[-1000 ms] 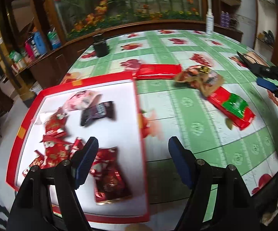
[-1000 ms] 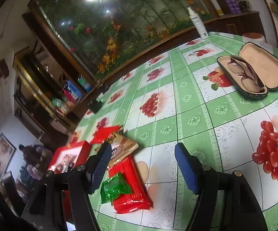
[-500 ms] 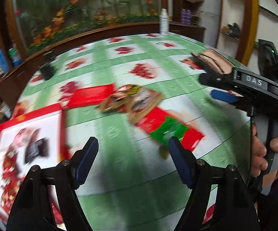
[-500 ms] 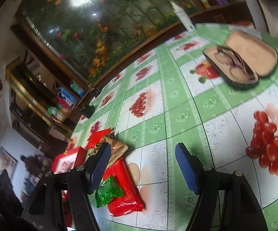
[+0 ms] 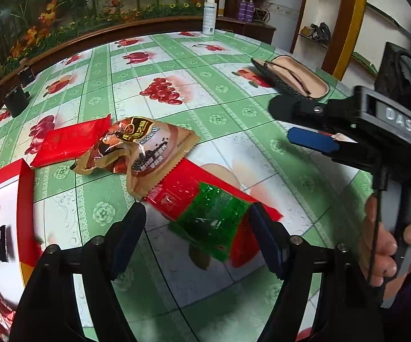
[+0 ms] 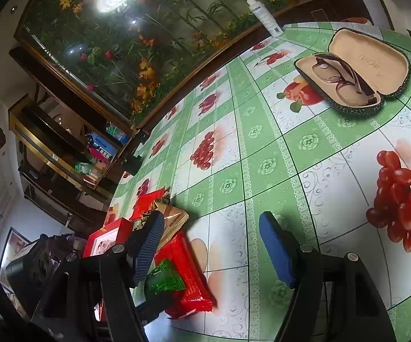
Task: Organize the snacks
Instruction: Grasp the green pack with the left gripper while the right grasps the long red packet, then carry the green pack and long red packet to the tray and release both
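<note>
Two grippers: both in view, both parted, neither grasping anything.
Left gripper (image 5: 196, 228): black frame, dark-blue ribbed pads; poised over the green packet, jaws just been closing, packet lying between the tips, pads not pressing on it.
Right gripper (image 6: 211, 245): same build; jaws apart over bare cloth, nothing between them; seen from the left wrist view at right, held by a hand (image 5: 387, 245) on its grip.
Green packet (image 5: 211, 222): small, translucent, crinkled foil, roughly rectangular; lying on top of the red packet's near end, long axis roughly along the red packet's.
Red packet (image 5: 177, 188): glossy plastic, long rectangle, crimped serrated ends; flat on the cloth, long axis running from the brown bags toward lower right in the left wrist view; far end tucked just under the brown bags.
Brown bags (image 5: 139, 148): shiny gold-brown film, puffy, crumpled, dark printed panel; overlapping each other, count unclear.
Flat red pouch (image 5: 68, 142): smooth, wrinkled at one corner; touching the brown bags on their left.
Red tray (image 5: 24, 193): red rim, white floor, at left edge; holding small wrapped sweets, blurred.
Tablecloth (image 5: 120, 91): slick vinyl, green-and-white squares, fruit prints.
Glasses case (image 6: 356, 77): open clamshell, tan lining, dark textured shell, spectacles inside; well apart from the snacks.
Spray bottle (image 5: 209, 14): white, upright, at far table edge.
</note>
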Demonstrator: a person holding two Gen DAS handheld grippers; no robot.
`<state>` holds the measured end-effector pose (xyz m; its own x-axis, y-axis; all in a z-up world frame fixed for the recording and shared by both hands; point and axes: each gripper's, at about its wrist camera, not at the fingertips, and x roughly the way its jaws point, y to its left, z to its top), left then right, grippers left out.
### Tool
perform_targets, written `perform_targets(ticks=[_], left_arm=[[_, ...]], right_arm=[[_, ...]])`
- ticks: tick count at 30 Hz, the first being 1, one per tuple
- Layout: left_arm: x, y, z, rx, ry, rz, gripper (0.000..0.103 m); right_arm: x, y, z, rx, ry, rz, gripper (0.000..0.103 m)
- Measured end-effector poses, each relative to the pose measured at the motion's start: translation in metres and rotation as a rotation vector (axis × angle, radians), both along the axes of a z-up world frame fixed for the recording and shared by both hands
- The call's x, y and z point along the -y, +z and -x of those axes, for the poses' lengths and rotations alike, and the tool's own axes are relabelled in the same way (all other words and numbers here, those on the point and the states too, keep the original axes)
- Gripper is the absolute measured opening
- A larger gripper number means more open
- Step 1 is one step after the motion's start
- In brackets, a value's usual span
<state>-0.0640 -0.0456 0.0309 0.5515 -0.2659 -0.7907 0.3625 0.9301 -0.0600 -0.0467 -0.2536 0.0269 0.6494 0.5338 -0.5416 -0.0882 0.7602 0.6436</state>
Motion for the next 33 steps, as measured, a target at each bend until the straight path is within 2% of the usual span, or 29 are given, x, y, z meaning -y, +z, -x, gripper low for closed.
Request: perform_targets(ticks=[1, 2, 4, 5, 8, 11, 14, 19, 24, 28, 33], left_arm=[[0.0, -0.002, -0.001, -0.005, -0.004, -0.002, 0.055], [-0.001, -0.004, -0.001, -0.008, -0.011, 0.008, 0.048], [-0.005, -0.003, -0.001, -0.007, -0.006, 0.032, 0.035], [-0.006, -0.003, -0.002, -0.006, -0.005, 0.032, 0.032], [-0.016, -0.004, -0.001, -0.013, 0.012, 0.048, 0.032], [-0.033, -0.006, 0.003, -0.034, 0.077, 0.068, 0.032], [-0.055, -0.006, 0.012, -0.048, 0.16, 0.071, 0.032], [-0.078, -0.005, 0.031, -0.045, 0.231, 0.063, 0.032], [-0.083, -0.005, 0.039, -0.047, 0.228, 0.067, 0.032], [-0.083, -0.002, 0.043, -0.03, 0.226, 0.046, 0.032], [-0.085, -0.001, 0.046, -0.012, 0.233, 0.035, 0.032]], right_arm=[[-0.001, 0.0, 0.0, 0.0, 0.0, 0.003, 0.072], [-0.002, 0.001, 0.0, 0.003, 0.0, 0.006, 0.072], [-0.003, 0.001, -0.001, 0.007, -0.001, 0.015, 0.072], [-0.003, 0.001, 0.0, 0.008, 0.001, 0.021, 0.072], [-0.01, 0.001, -0.001, 0.01, 0.031, 0.044, 0.072], [-0.028, 0.003, 0.0, 0.019, 0.09, 0.116, 0.072], [-0.058, 0.002, 0.003, 0.03, 0.195, 0.232, 0.072], [-0.085, 0.0, 0.011, 0.039, 0.318, 0.285, 0.072], [-0.103, -0.004, 0.014, 0.007, 0.324, 0.392, 0.072], [-0.128, -0.005, 0.02, 0.017, 0.316, 0.587, 0.07], [-0.151, -0.011, 0.02, -0.001, 0.329, 0.729, 0.067]])
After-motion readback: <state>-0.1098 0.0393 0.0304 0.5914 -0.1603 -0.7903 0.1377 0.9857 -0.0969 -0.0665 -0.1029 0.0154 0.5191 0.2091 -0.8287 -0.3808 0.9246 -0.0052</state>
